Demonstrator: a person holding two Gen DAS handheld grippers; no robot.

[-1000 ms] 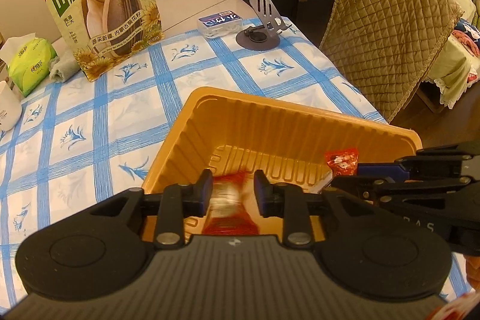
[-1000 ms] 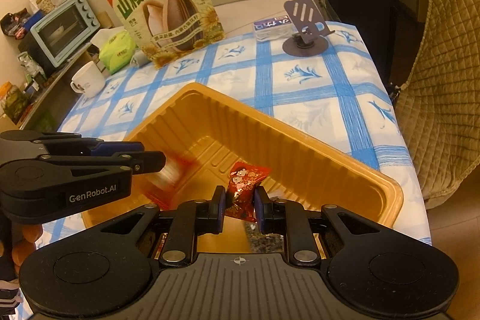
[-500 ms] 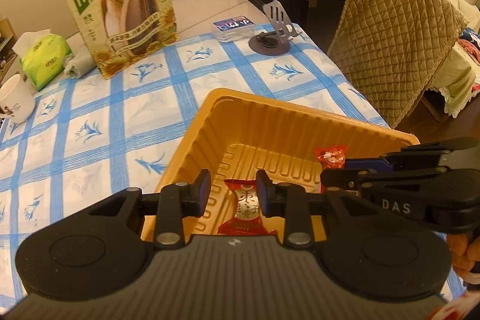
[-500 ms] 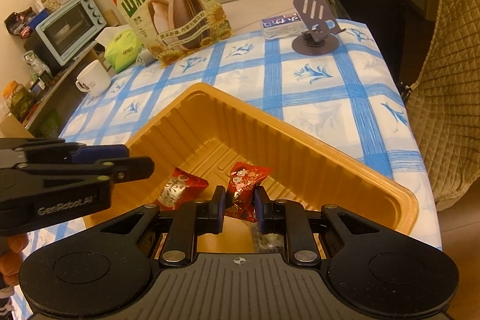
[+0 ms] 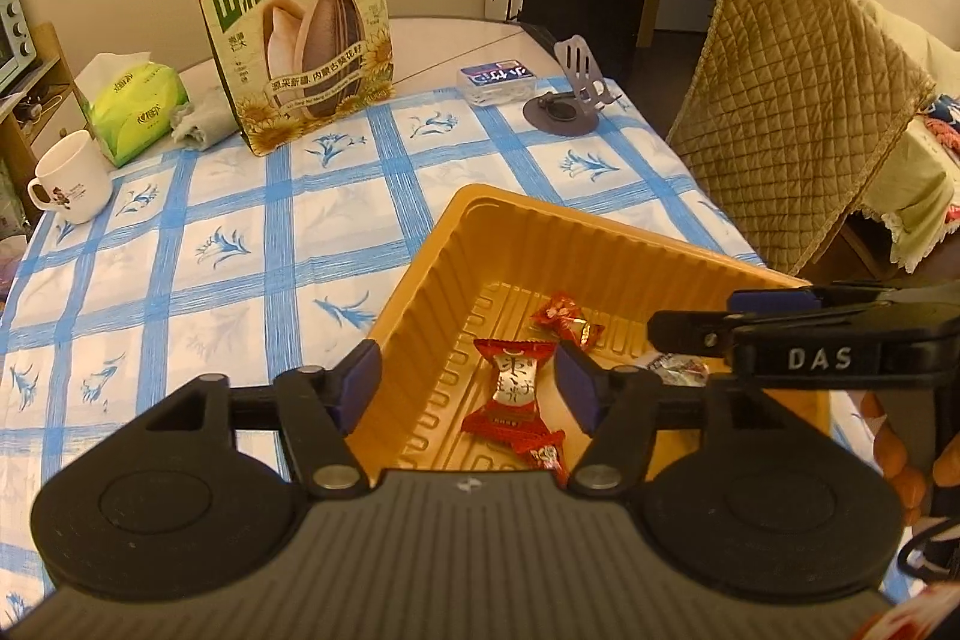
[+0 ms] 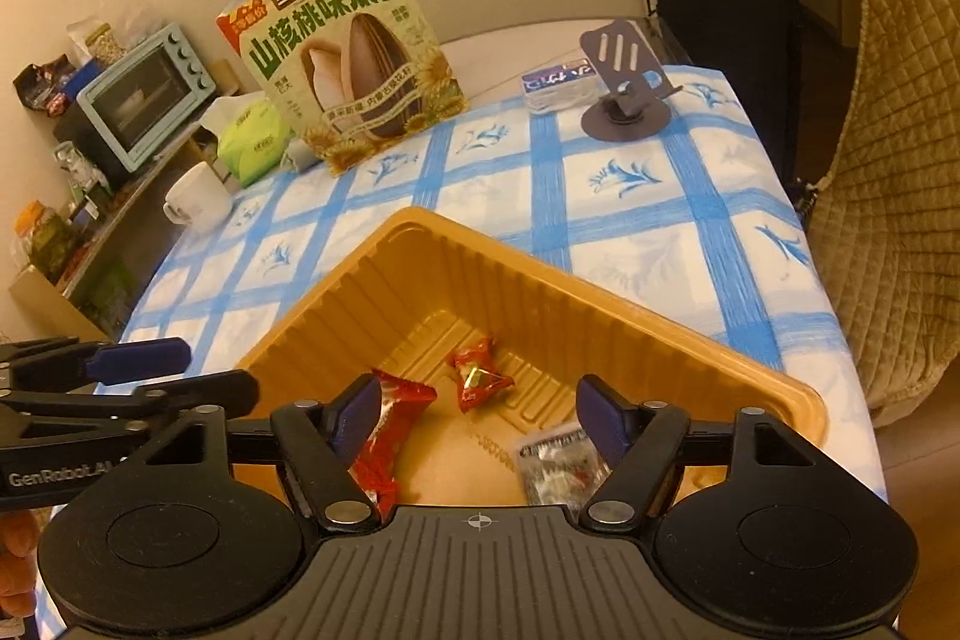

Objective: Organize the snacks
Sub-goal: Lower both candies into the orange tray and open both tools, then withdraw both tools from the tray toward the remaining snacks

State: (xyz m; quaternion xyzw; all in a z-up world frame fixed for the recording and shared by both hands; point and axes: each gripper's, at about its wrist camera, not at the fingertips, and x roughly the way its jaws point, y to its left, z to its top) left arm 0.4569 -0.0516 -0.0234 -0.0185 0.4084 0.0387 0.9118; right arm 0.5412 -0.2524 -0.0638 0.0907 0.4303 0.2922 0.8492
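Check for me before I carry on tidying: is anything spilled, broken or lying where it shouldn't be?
Nothing stands out. The wrapped candies lie inside the orange tray, none spilled on the tablecloth. The seed bag and mug stand upright.

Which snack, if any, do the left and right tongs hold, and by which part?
Neither: both tongs are opening with nothing between the pads, and the red sweets lie loose in the orange tray.

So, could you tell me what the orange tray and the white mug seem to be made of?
The orange tray looks like thin moulded plastic: ribbed walls, a slight sheen, a rolled rim. The white mug looks like glazed ceramic, smooth and thick-walled with a printed picture, though it could be enamel.
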